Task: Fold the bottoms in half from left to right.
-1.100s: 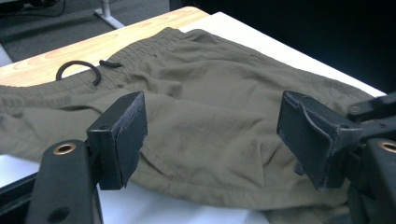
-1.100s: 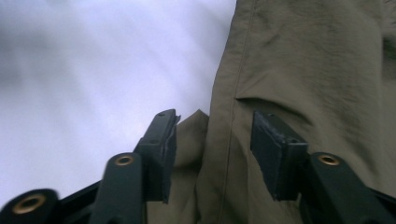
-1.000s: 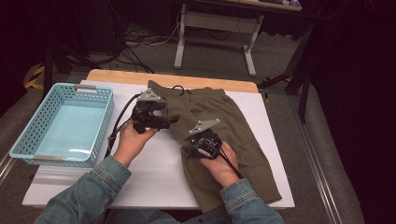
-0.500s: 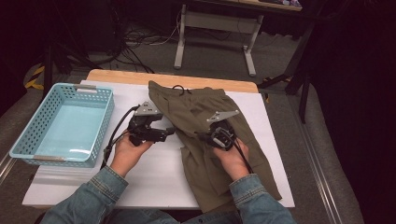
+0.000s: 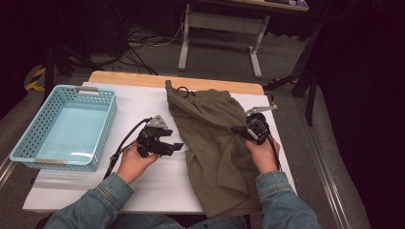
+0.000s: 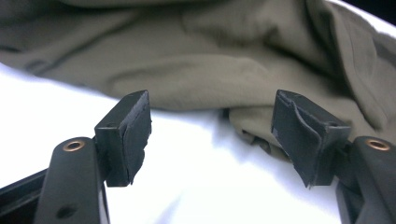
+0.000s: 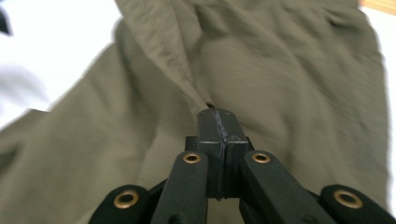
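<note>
So since a second ago the right claw [image 5: 237, 130] has slid from the middle of the olive shorts [image 5: 210, 143] toward their right side, dragging a fold of cloth along and bunching it up. Its jaws are pinched tight together on that fold, and the right gripper view has the fabric ridge running straight into the closed tips. The left claw [image 5: 179, 146] dropped a bit and sits just at the shorts' left edge, jaws standing fairly wide and just been narrowing a touch, nothing between them but white surface [image 5: 95, 181]. Shorts lie rumpled across the right half of the surface. Blue basket [image 5: 28, 143] sits off at the left.
</note>
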{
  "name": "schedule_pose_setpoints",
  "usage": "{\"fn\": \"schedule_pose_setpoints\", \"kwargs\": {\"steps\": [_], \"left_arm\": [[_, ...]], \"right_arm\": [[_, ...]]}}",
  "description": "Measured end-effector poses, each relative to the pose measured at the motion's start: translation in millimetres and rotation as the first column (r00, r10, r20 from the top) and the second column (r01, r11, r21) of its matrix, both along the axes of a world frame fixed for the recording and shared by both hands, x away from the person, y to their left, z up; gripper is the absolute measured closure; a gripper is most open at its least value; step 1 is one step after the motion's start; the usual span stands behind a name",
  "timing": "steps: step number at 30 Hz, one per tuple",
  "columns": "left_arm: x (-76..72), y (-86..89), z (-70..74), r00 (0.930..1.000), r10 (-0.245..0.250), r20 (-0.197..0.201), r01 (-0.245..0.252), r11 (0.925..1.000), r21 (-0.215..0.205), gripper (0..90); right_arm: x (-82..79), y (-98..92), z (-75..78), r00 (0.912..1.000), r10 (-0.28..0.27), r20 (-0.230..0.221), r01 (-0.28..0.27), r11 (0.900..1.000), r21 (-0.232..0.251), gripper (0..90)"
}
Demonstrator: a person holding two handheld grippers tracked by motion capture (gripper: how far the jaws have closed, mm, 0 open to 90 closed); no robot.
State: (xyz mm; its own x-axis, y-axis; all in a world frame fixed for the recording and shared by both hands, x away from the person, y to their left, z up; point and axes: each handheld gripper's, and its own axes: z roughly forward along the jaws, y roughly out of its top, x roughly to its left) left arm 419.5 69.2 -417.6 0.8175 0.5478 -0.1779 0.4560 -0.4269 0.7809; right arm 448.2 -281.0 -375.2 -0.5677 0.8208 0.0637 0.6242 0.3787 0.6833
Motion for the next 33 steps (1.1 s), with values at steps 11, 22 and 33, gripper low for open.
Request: {"fn": "schedule_pose_setpoints", "kwargs": {"steps": [11,22,33], "left_arm": [[-1.5,-11.1,-13.5,0.9971,-0.062,-0.044,0.063,0.9973,0.038,35.8],[1.0,-16.3,-19.6,0.9937,-0.076,-0.082,0.079,0.9962,0.036,38.5],[2.3,-22.2,-24.8,0.9881,-0.099,-0.118,0.103,0.9944,0.026,47.7]], "right_arm": [[-0.5,-61.1,-27.6,0.9854,-0.153,-0.076,0.154,0.988,0.009,90.0],[-15.7,-96.0,-40.8,0.9654,-0.246,-0.087,0.247,0.969,0.004,85.5],[-71.2,-47.7,-2.6,0.9993,-0.027,0.027,0.026,0.998,0.063,53.8]]}}
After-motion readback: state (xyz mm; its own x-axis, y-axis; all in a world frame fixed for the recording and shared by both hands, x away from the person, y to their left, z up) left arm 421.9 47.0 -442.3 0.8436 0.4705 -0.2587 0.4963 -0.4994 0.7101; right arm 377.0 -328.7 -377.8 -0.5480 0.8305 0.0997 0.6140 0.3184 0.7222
